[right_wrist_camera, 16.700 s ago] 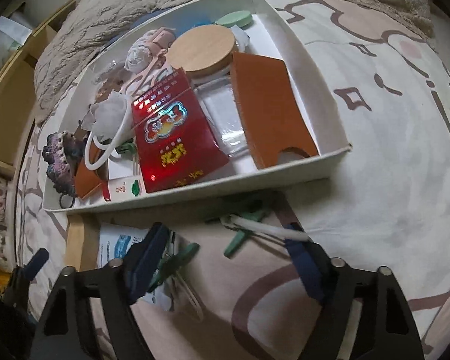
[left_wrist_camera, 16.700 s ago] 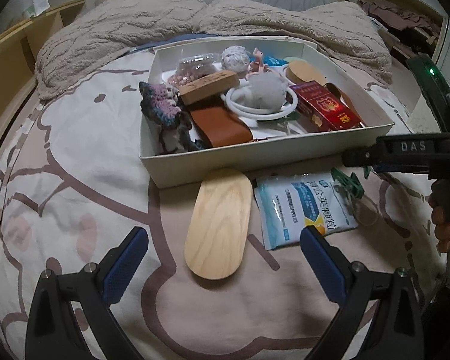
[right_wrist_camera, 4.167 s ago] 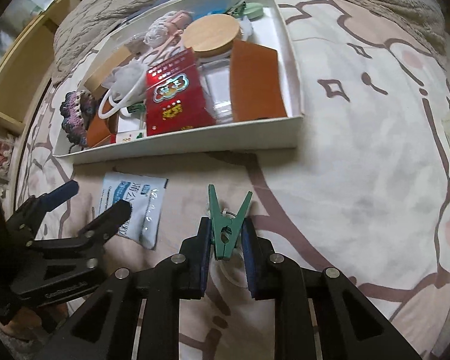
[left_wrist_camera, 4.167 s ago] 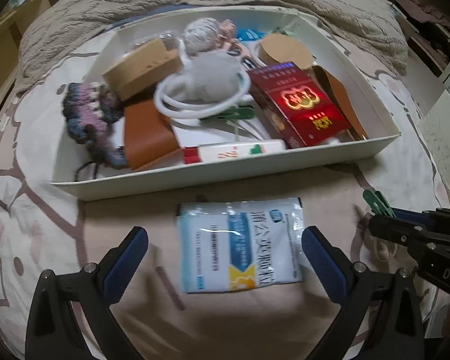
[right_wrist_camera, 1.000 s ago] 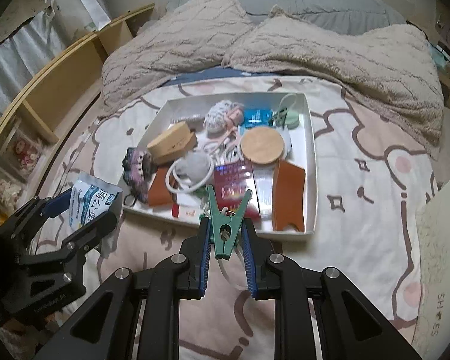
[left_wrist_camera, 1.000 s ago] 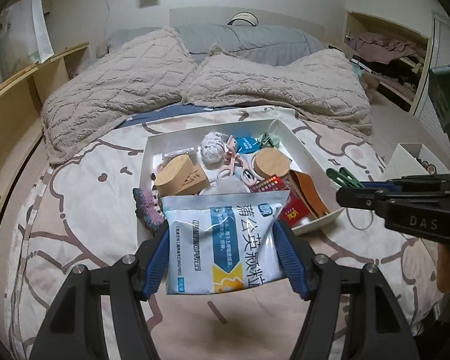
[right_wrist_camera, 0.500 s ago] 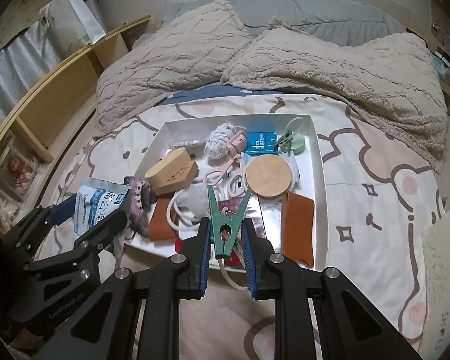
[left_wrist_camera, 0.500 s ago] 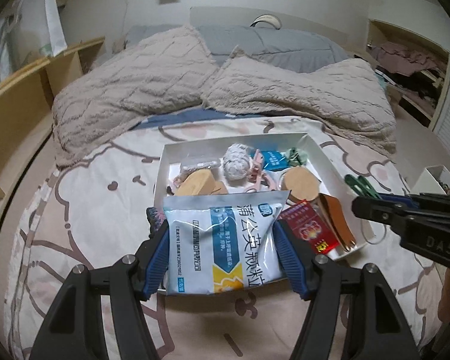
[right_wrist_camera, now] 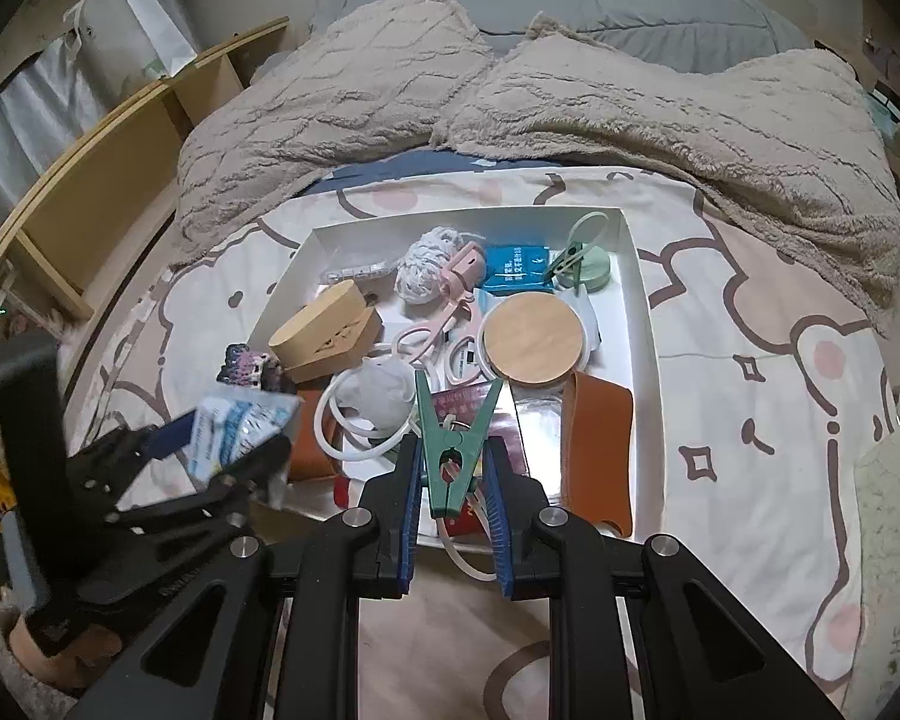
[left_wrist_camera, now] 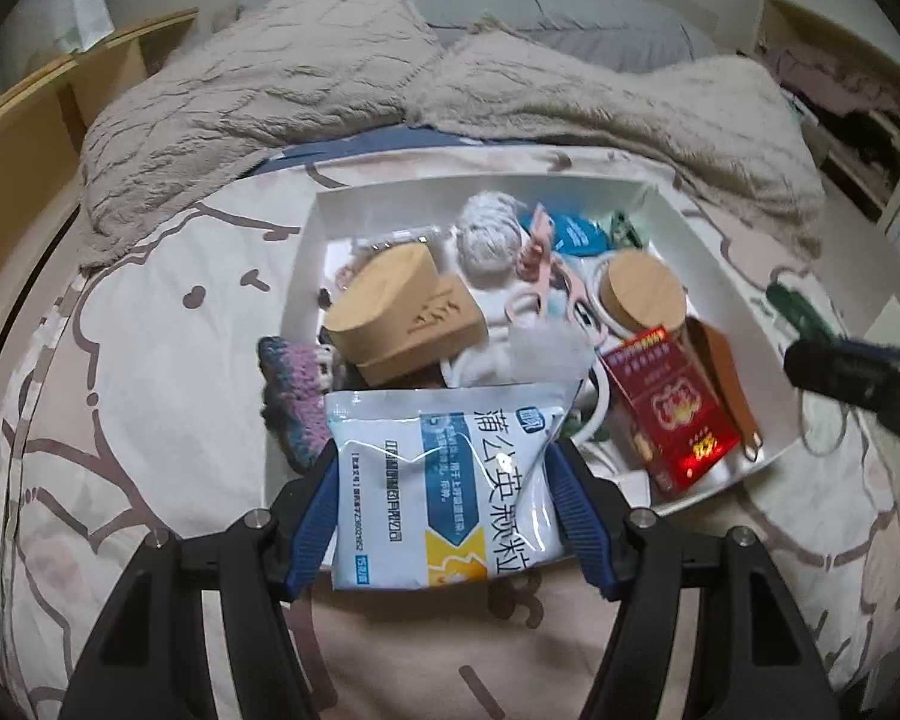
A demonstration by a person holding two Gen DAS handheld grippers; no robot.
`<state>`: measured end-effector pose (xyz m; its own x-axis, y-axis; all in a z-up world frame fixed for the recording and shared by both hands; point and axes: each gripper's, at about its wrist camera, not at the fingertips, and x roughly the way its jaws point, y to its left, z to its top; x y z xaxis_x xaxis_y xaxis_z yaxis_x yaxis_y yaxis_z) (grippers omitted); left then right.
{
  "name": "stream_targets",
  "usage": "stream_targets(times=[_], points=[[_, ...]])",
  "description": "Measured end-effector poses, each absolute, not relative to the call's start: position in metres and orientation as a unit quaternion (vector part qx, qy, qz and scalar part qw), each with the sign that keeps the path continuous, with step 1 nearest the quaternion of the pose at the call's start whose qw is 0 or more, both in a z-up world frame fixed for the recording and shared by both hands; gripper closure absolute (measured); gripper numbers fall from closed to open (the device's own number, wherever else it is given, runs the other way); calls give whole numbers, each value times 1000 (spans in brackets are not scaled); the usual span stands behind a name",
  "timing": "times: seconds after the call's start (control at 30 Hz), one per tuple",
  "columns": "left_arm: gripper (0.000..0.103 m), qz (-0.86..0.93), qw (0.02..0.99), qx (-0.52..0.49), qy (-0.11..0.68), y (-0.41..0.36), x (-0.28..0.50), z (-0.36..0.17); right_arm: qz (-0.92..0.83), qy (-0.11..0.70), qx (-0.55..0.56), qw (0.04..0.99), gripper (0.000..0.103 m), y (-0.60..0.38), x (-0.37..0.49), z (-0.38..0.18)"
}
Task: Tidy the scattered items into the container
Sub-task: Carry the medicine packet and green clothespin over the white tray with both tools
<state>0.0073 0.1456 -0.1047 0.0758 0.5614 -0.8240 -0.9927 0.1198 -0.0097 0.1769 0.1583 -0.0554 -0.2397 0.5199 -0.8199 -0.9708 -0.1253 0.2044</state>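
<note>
Left tool: the left tool (left_wrist_camera: 444, 498) pinched a flat white-and-blue foil sachet with printed lettering (left_wrist_camera: 450, 480) by its two side edges, blue pads pressed against the crinkled film.
Right tool: the right tool (right_wrist_camera: 453, 480) was pressed together on a green plastic clothes peg (right_wrist_camera: 450, 444), held upright with its prongs splayed upward; a pale loop of cord hung from the peg.
Position of sachet: held in the air over the near left corner of the container, not yet resting inside.
Position of peg: held in the air over the near wall of the container.
Container: a shallow white rectangular cardboard tray (left_wrist_camera: 306, 252) lying on a printed cream-and-brown bedcover (left_wrist_camera: 150, 360).
Contents, rigid: an oval wooden box (left_wrist_camera: 408, 312), a round wooden lid (right_wrist_camera: 534, 336), a glossy red carton (left_wrist_camera: 666, 408).
Contents, soft: a ball of white yarn (left_wrist_camera: 489, 234), a purple crocheted piece (left_wrist_camera: 297, 396) draped over the left wall, a tan leather strap (right_wrist_camera: 597, 450), a white ring of tubing (right_wrist_camera: 354, 426).
Surroundings: two fuzzy beige textured pillows (right_wrist_camera: 510, 102) behind the tray.
Risk, sachet: judged likely to slide off the crowded pile and over the low wall if released at the corner, since the film is slick and the contents heaped.
Risk, peg: the dangling cord could snag on a pad and drag the peg back out.
Risk, tray: the soft bedding could let the light tray tip if pressed on its rim.
</note>
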Motion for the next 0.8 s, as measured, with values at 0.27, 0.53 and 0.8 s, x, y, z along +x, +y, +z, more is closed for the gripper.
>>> stream_targets(times=[0.27,0.53,0.8], points=[[36,586,655,-314,359,158,18,-123,685,394,-296,536,82,160,179,-60],[36,580,641,-331,378,168,23,-149,685,401,-296,531,82,163,180,-65],[32,584,634,-351,366,169,14,-159,681,413,-300,526,82,169,179,-77]])
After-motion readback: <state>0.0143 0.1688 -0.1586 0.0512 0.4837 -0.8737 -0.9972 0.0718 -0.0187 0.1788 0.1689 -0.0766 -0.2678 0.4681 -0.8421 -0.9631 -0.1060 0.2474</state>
